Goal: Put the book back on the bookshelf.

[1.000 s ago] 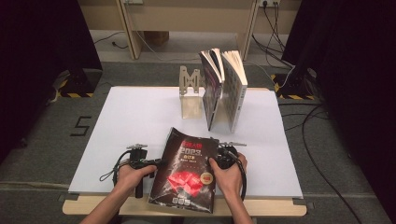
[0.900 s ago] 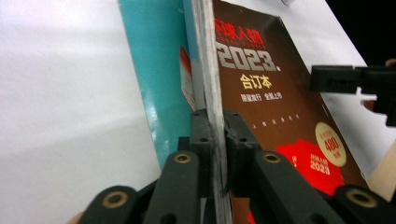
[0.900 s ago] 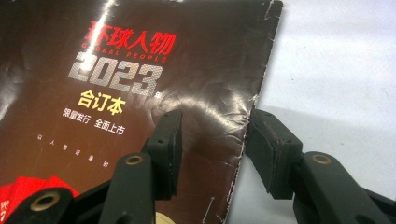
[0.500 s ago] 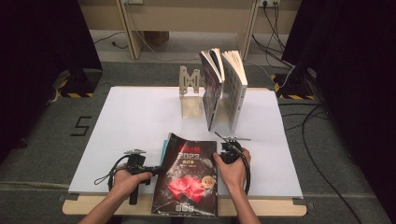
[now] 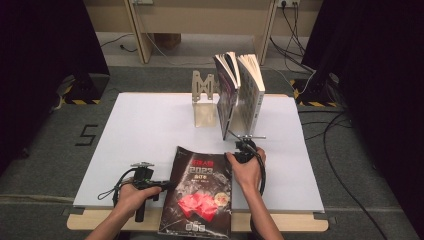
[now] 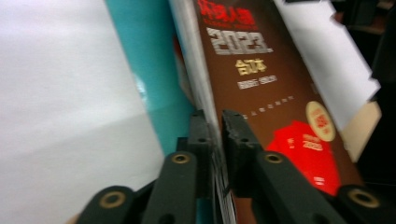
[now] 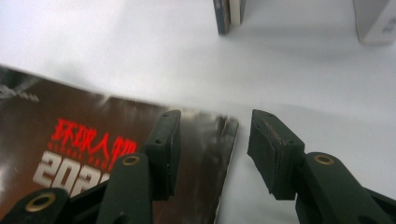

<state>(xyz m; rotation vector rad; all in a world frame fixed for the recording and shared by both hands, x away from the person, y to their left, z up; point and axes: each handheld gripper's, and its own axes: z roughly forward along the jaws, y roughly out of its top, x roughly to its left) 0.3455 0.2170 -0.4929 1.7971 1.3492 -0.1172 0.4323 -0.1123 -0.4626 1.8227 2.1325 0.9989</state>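
The dark brown glossy magazine with red lettering [image 5: 200, 192] lies flat on the white surface [image 5: 150, 130], well short of the upright books [image 5: 240, 95] it seems bound for. At its left edge the left gripper [image 6: 214, 128] pinches its pages, jaws lately easing. Right of that, the right gripper [image 7: 210, 149] hovers open over its top corner. Lifting and shelving remain. The magazine's near edge overhangs the surface; small print is blurred.

The right gripper [image 7: 212, 151] stands with jaws apart over the dark magazine's [image 7: 93, 154] corner, on the white table [image 7: 140, 56].
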